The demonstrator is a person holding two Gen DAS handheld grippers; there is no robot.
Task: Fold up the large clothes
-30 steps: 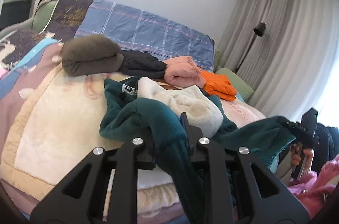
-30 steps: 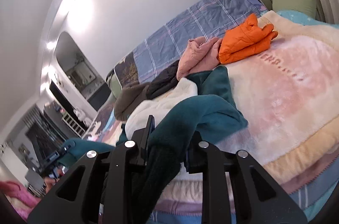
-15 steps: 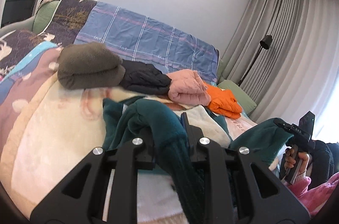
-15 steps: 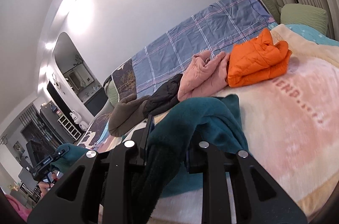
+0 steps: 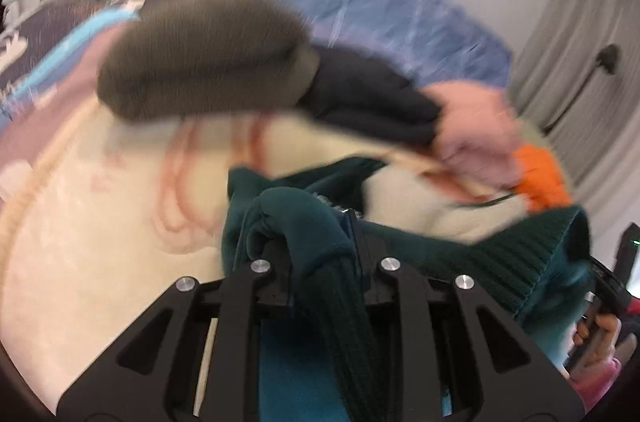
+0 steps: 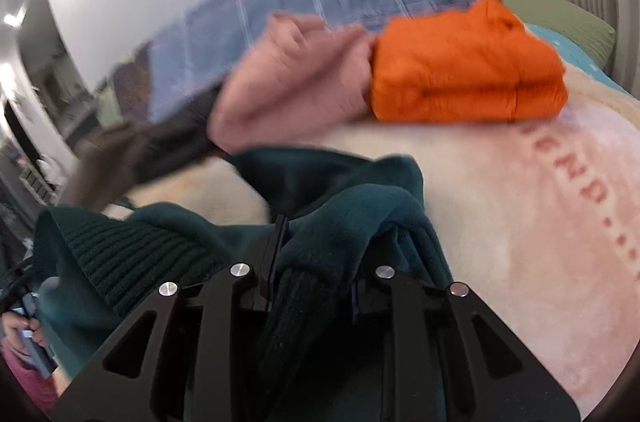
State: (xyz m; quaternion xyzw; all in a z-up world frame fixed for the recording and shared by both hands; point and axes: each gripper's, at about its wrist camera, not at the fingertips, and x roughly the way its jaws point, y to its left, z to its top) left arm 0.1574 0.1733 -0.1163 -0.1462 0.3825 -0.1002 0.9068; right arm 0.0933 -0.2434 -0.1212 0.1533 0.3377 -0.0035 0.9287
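Our left gripper point(image 5: 316, 242) has its jaws clamped on a bunched fold of the teal sweater point(image 5: 460, 250), just easing wider; our right gripper point(image 6: 320, 254) pinches another fold. The sweater lies on the bed point(image 6: 520, 222), with folded clothes point(image 6: 464, 70) beyond.

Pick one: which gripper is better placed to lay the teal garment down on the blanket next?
Neither alone. Left gripper and right gripper each clamp the teal garment above the blanket; right faces slightly more bare blanket.
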